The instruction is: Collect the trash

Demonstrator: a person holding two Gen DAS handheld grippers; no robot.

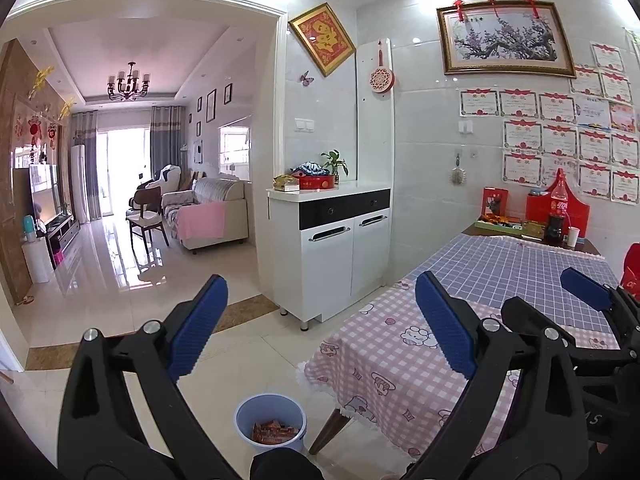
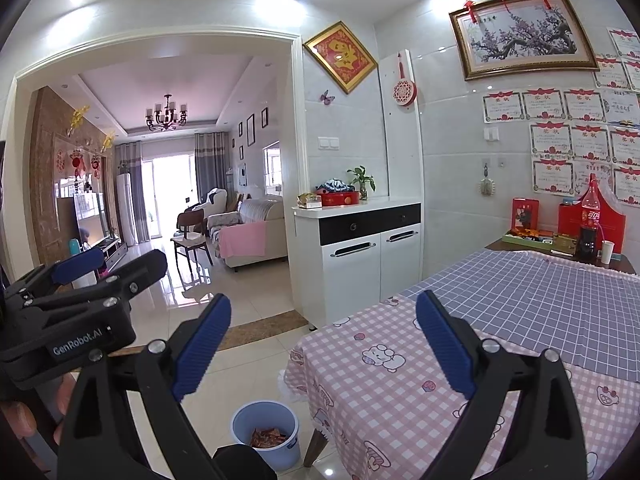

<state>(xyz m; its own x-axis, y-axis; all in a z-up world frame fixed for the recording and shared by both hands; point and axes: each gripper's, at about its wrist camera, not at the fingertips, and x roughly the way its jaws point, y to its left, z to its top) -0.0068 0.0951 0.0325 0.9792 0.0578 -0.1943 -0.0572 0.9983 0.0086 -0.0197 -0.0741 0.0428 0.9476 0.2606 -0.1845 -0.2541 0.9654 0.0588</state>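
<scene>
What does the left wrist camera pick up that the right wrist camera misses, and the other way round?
Only the left wrist view shows the right gripper at its right edge. Only the right wrist view shows the left gripper, with "GenRobot.AI" lettering on it. Both show the light blue plastic bin holding red wrappers on the floor, and the pink checked tablecloth beside it.

Left tool (image 1: 322, 320) and right tool (image 2: 324, 340) both gape, empty.
</scene>
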